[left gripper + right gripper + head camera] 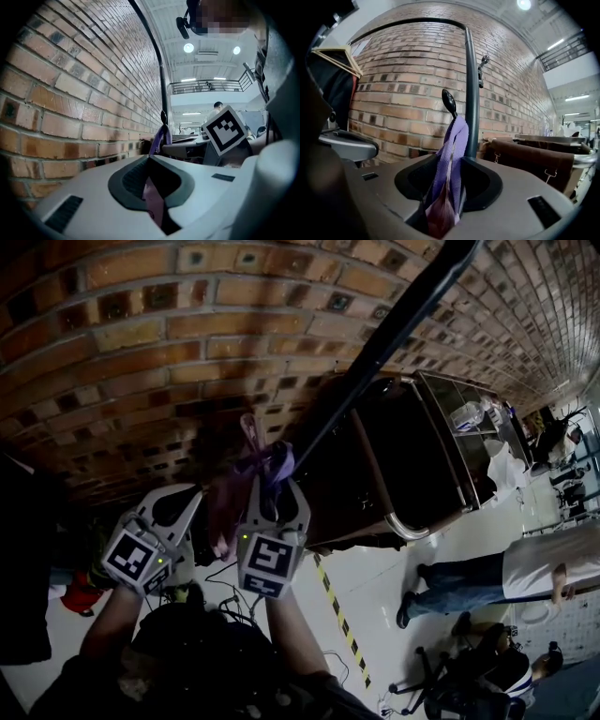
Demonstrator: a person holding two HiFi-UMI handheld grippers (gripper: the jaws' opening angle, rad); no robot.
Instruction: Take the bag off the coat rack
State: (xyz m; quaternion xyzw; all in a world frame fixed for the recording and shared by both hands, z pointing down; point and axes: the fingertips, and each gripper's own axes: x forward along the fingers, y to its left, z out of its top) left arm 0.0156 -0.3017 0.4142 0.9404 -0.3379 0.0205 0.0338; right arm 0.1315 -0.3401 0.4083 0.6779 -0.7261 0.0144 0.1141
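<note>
A purple cloth bag hangs by its lilac strap from a black knobbed hook on the dark coat rack pole. In the head view the pole runs up to the right, and both grippers sit at the bag. My right gripper is shut on the strap just under the hook, with the strap running down between its jaws. My left gripper is shut on a fold of the bag's pinkish cloth, a little lower and to the left. The strap still loops over the hook.
A brick wall stands right behind the rack. A metal-framed cart with brown sides is to the right. A person stands on the floor beyond it. A wooden hanger with dark clothing hangs at left. A second hook sits higher on the pole.
</note>
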